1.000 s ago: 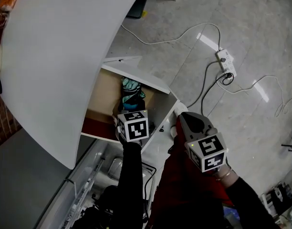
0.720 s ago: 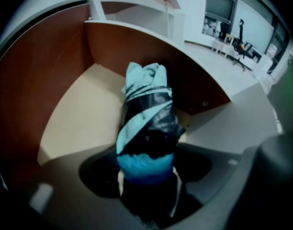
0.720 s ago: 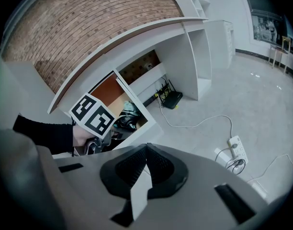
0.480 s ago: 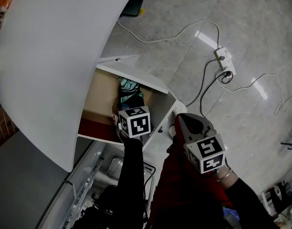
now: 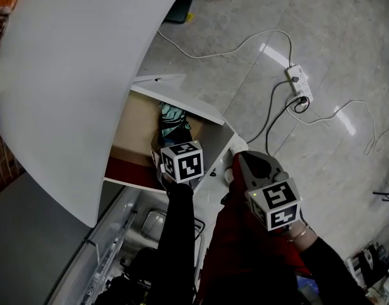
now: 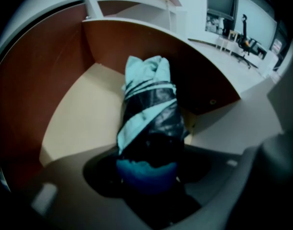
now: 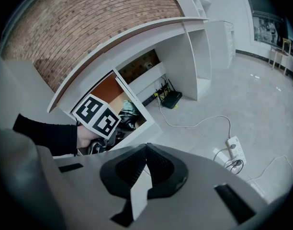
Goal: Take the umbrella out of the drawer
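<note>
Umbrella [image 6: 149, 114] in drawer [image 6: 74, 121], blue end toward tool [image 6: 147, 176]

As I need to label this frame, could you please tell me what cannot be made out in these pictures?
1) Near end of the umbrella: head view, behind the left gripper's marker cube.
2) Whether the left gripper, jaws just closing around the umbrella, presses it yet: left gripper view, dark blur.
3) Left part of the drawer: head view, under the white tabletop.
</note>
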{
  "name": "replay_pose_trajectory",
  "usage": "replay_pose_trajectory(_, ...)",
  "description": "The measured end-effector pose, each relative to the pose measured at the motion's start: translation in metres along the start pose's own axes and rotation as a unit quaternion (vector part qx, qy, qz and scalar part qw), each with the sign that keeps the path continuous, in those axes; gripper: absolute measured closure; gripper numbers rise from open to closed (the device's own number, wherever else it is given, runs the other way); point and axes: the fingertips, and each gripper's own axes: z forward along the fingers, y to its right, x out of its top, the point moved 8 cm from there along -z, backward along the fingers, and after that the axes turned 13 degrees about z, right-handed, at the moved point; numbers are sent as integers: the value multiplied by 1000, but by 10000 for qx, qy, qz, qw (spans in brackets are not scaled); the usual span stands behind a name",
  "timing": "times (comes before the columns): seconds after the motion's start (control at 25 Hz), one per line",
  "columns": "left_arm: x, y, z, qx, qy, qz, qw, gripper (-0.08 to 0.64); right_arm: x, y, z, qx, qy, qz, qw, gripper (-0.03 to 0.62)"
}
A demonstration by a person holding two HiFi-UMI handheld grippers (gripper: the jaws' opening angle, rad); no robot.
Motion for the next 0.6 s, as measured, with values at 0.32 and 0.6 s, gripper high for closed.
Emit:
replay_pose_trajectory(0.32, -1, -5, -8, -228, 72, -113, 9997, 295, 0, -5, -5, 1, 29, -81, 10000, 594)
replay_pose_trajectory(0.6, -5, -8, -23, -175, 194, -242, 9994, 296, 0, -9, -10, -4, 41, -165, 9999, 594)
